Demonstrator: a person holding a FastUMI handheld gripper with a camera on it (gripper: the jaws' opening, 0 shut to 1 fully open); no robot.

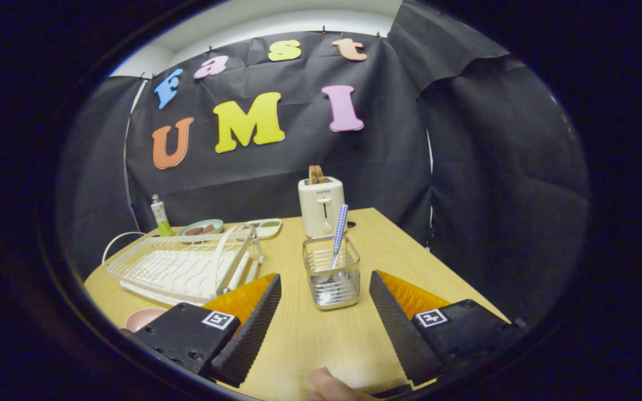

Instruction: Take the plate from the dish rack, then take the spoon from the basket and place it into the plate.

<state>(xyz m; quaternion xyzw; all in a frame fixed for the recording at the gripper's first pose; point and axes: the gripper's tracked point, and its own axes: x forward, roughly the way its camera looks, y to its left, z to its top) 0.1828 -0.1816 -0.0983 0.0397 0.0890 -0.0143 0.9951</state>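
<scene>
The gripper [325,320] hovers low over the desk [310,340] with its fingers spread wide and nothing between them. Just ahead of them, centred on the gap, stands the wire basket [331,278]. The spoon [339,234] stands in it, bowl down among the wires, its checked handle rising nearly upright and leaning slightly toward the toaster [321,205] beyond. The likely next move is a short, straight advance, with the fingers closing on the handle above the basket rim. The pink plate [144,318] appears to lie on the desk near its front left edge, beside the dish rack [184,268]. By count: one spoon, one basket, one rack, one pink plate, one toaster.
</scene>
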